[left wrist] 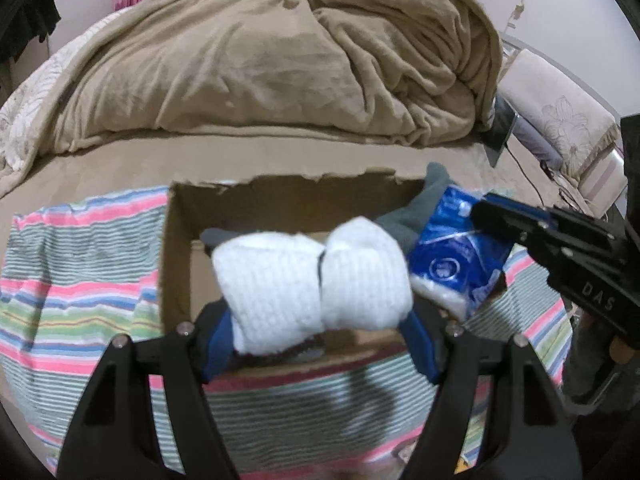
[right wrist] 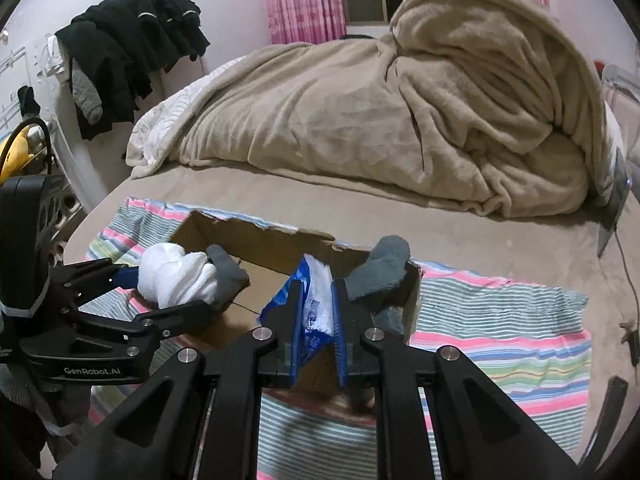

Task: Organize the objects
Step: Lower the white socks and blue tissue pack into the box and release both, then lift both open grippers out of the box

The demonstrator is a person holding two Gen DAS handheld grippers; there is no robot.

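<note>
An open cardboard box (left wrist: 176, 240) (right wrist: 264, 240) sits on a striped cloth on the bed. My left gripper (left wrist: 316, 320) (right wrist: 160, 292) is shut on a white rolled sock bundle (left wrist: 312, 280) (right wrist: 176, 276) and holds it over the box. My right gripper (right wrist: 316, 300) (left wrist: 480, 216) is shut on a blue and white tissue pack (right wrist: 316, 308) (left wrist: 452, 256) over the box's right side. A grey sock (right wrist: 380, 272) (left wrist: 416, 208) hangs over the box's right wall, and another grey sock (right wrist: 228, 272) lies next to the white bundle.
The striped cloth (left wrist: 80, 280) (right wrist: 500, 320) covers the near part of the bed. A heaped beige blanket (left wrist: 280, 60) (right wrist: 440, 100) fills the far side. A tablet with a cable (left wrist: 500, 132) leans at the right. Dark clothes (right wrist: 132, 48) hang at the left wall.
</note>
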